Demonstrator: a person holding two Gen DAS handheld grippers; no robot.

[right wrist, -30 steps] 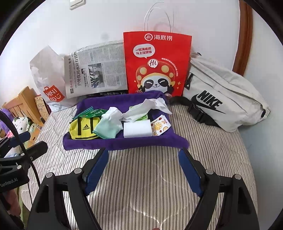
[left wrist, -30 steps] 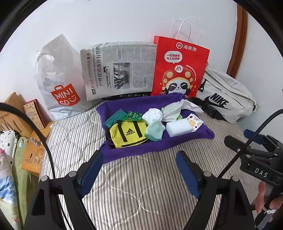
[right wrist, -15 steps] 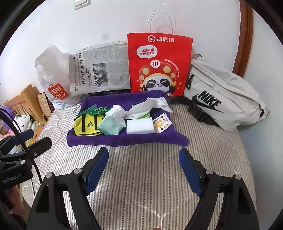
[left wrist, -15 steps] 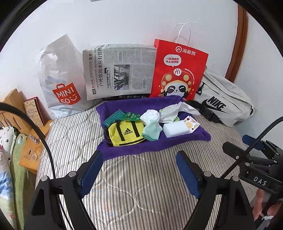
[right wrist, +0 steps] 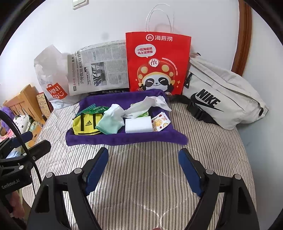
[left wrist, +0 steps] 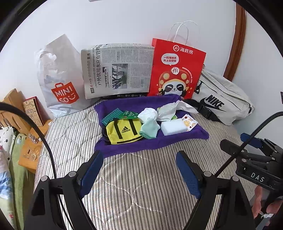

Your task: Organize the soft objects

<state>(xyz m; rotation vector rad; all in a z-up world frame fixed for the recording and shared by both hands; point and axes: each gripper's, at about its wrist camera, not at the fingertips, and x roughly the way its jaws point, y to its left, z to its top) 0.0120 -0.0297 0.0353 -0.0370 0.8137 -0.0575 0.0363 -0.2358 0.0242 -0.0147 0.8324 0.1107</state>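
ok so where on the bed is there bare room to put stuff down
Free: the striped quilt between the purple tray and both open claws. Crowded: inside the tray and along the wall, from the Miniso bag to the Nike bag.

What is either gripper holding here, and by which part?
Nothing. The left gripper and right gripper are both open and empty above the striped bedcover, short of the purple towel.

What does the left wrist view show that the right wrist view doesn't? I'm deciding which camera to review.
Only the left wrist view shows the person's hand under the right gripper. Only the right wrist view shows a wall switch and the left gripper from the side. Both show the purple towel holding the yellow pouch, white sponge and socks.
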